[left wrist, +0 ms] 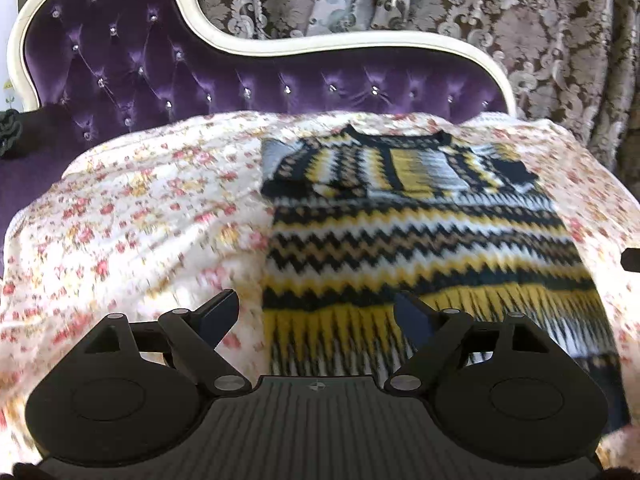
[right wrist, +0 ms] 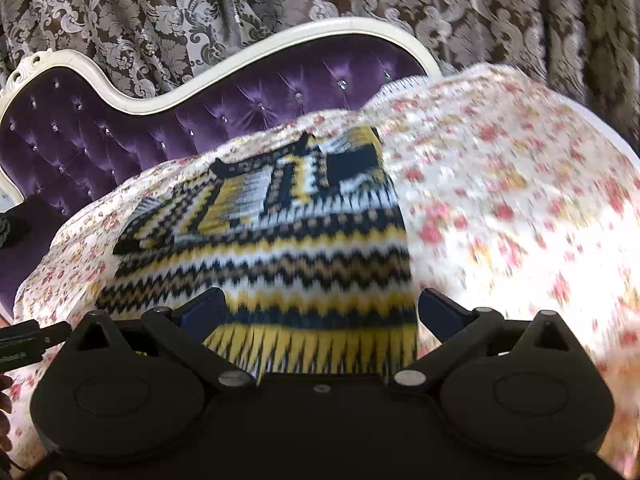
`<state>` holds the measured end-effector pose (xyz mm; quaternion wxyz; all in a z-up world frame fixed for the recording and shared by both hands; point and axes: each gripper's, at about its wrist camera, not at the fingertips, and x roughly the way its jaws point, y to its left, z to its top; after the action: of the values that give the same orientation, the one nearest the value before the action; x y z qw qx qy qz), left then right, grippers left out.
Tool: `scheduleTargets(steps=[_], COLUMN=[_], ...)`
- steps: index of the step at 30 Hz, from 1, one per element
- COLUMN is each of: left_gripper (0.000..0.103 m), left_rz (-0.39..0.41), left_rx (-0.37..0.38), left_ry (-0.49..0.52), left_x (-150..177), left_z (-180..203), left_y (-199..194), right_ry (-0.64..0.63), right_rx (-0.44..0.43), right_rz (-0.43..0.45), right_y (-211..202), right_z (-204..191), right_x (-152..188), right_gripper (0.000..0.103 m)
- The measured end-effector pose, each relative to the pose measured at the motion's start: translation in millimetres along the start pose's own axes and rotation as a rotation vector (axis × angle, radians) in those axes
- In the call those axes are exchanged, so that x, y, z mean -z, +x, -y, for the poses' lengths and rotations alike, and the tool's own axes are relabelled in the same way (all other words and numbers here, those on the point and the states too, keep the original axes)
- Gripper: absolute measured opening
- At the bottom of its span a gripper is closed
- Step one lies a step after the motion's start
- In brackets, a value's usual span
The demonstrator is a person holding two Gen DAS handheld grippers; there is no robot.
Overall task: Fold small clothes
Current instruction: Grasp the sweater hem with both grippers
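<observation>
A small knitted sweater (left wrist: 424, 236) with black, yellow, white and tan zigzag stripes lies flat on a floral sheet (left wrist: 140, 216). Both sleeves are folded in across its chest. My left gripper (left wrist: 316, 312) is open and empty, hovering over the sweater's lower left hem. In the right wrist view the sweater (right wrist: 280, 248) lies with its hem nearest me. My right gripper (right wrist: 320, 308) is open and empty above the lower right hem. Part of the left gripper (right wrist: 28, 344) shows at the left edge.
The floral sheet (right wrist: 500, 200) covers a purple tufted sofa (left wrist: 160, 76) with a white carved frame. Patterned brown and silver curtains (left wrist: 540, 20) hang behind it. A dark cushion (left wrist: 10, 132) sits at the sofa's left end.
</observation>
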<state>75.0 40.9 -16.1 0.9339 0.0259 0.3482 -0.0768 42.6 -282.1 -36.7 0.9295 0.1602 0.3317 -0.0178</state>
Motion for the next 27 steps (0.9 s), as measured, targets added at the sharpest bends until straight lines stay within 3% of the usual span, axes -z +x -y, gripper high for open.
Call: scheduleTargets(steps=[17,23,27], left_gripper=[0.084,0.084,0.084], left_rz=[-0.051,-0.110,-0.102], left_rx=[0.065,0.097,0.094], left_ry=[-0.032,-0.057,-0.022], left_x=[67.6,80.1,87.5], left_z=[-3.5,-4.1,2.9], left_y=[-27.7,-20.9,-17.6], right_ry=[0.118,0.051,0.029], right_rx=[-0.024,-0.009,-0.017], right_rz=[-0.155,-0.175,-0.191], right_y=[-20.4,-20.2,-16.7], right_z=[13.7,4.3,1.7], right_x=[65.0,74.9,77.8], right_gripper=[0.103,0.103,0.103])
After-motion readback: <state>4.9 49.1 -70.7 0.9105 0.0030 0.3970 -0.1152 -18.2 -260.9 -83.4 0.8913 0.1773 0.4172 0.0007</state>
